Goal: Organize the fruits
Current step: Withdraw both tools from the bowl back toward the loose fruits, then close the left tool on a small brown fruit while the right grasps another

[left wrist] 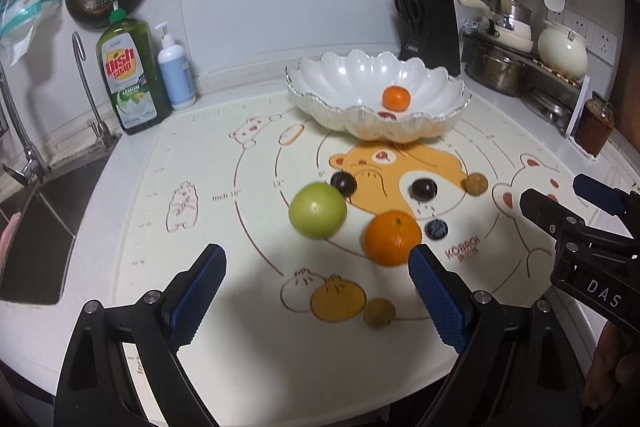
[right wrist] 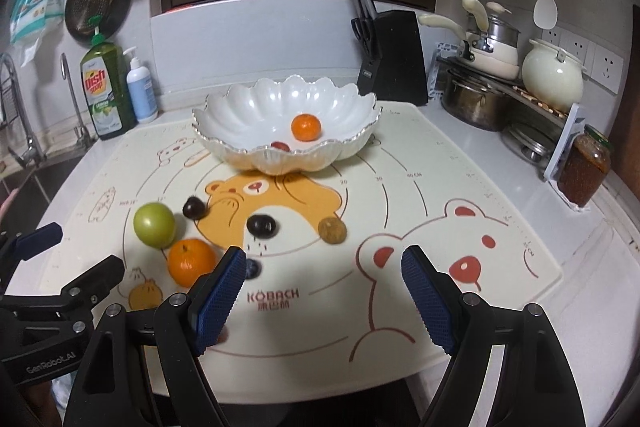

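Bowl: upright, holding a mandarin and possibly a date. Orange, stem up. Left gripper, right gripper: jaws spread, empty.

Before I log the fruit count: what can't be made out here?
- Red fruit in the bowl: both views, mostly hidden by the near rim.
- Blueberry: right wrist view, partly behind the right gripper.
- Small brown fruit: left wrist view, too blurred to identify.
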`<state>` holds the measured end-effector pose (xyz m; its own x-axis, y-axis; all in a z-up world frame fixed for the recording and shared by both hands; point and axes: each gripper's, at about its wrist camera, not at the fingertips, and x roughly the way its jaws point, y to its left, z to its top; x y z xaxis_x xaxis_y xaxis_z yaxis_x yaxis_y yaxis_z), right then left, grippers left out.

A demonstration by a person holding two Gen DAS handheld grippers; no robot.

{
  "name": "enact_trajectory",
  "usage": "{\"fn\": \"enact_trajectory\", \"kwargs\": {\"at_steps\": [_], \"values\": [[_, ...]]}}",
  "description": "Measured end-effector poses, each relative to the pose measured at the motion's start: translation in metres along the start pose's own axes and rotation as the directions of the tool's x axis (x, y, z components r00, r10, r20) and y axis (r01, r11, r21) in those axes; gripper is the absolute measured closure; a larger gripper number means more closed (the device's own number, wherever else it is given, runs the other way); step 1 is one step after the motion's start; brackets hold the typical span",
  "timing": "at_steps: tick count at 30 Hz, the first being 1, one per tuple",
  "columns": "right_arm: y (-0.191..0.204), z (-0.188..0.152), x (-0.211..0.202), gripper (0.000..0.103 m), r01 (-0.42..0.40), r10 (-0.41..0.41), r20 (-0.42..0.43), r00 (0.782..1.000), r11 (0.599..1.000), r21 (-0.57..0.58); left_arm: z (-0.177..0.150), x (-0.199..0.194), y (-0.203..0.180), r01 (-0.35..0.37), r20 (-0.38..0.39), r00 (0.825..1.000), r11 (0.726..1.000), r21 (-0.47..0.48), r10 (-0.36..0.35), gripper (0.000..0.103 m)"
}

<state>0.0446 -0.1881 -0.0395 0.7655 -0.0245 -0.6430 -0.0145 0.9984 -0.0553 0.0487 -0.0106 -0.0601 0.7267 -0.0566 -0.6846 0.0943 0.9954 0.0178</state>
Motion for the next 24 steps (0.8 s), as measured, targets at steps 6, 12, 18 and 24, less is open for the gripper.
{"fn": "enact_trajectory", "kwargs": {"at_steps": [6, 12, 18, 24], "values": [[0.001, -0.018, 0.003, 0.023, -0.008, 0.007, -0.022, 1.000, 1.000, -0.018, -0.019, 0.009, -0.006, 0.014, -0.034, 0.999, 1.000, 0.001, -0.014, 0.014], [-0.004, -0.027, 0.010, 0.023, -0.003, 0.003, -0.029, 1.000, 1.000, -0.019, -0.026, 0.018, -0.012, 0.033, -0.048, 0.998, 0.999, -0.002, -0.033, 0.021], [-0.015, -0.027, 0.023, 0.023, 0.004, -0.003, -0.031, 1.000, 1.000, 0.007, -0.028, 0.024, -0.022, 0.030, -0.051, 0.998, 0.999, -0.013, -0.031, 0.024], [-0.019, -0.022, 0.039, 0.023, 0.029, -0.030, -0.025, 0.999, 1.000, -0.008, -0.031, 0.034, -0.024, 0.029, -0.063, 0.998, 0.999, -0.032, -0.031, 0.034]]}}
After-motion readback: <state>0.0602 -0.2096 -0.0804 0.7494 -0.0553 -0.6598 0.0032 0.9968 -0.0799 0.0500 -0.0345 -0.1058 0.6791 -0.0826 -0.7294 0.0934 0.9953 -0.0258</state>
